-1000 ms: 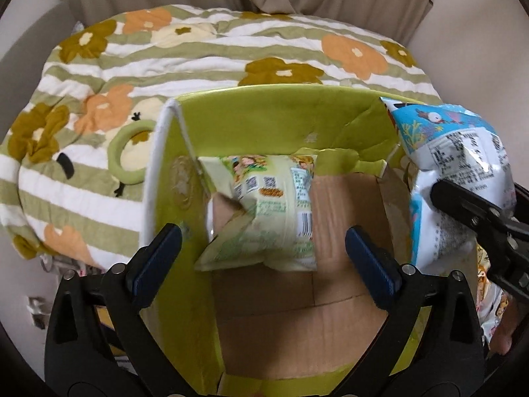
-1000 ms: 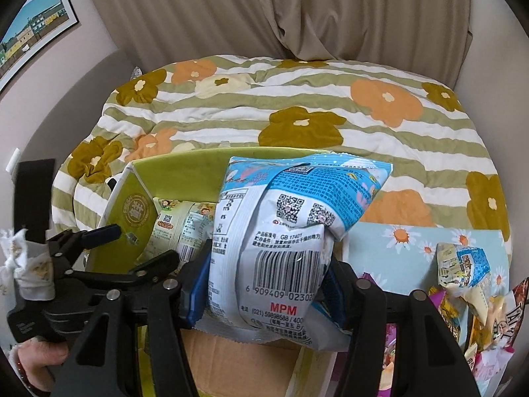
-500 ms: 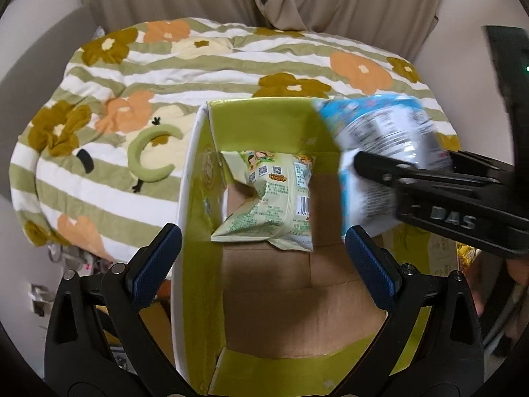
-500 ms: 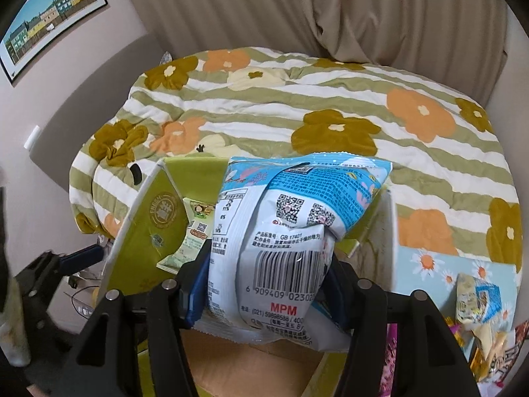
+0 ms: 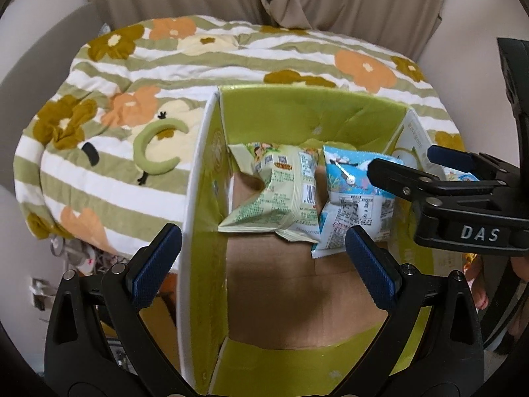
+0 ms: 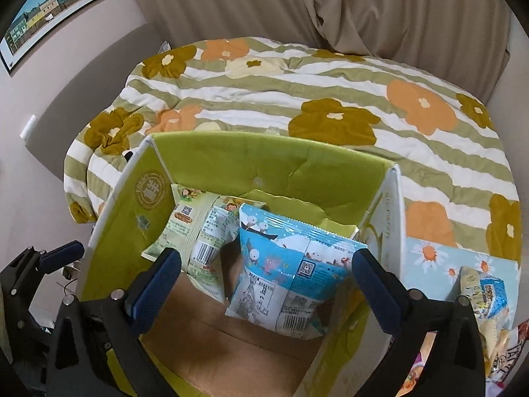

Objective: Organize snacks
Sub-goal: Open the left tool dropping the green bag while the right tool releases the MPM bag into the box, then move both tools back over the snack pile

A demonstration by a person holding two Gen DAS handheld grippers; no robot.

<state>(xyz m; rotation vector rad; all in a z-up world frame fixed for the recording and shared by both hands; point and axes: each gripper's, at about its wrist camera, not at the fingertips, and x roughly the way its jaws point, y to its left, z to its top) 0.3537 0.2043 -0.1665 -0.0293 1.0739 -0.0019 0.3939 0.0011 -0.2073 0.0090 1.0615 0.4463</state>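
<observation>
Item: green cardboard box, open-topped, set on a flower-print quilted bed.

Contents, two entries. We record a pale green snack bag against the box's far left corner, and a blue snack bag just beside it on the right, the two touching or nearly so. Both lie on the brown cardboard floor; the near half of that floor is bare.

Tools: the right gripper hangs over the blue bag with its jaws wide and nothing between them. The left gripper hovers over the near side of the box, jaws likewise wide, holding nothing.

Step in hand: we judge the blue bag's placing complete, with the release made.

Outstanding stock: loose snack packets on a daisy-print sheet outside the box's right wall. The next move calls for lifting the right gripper clear of that wall and closing on one of them.
</observation>
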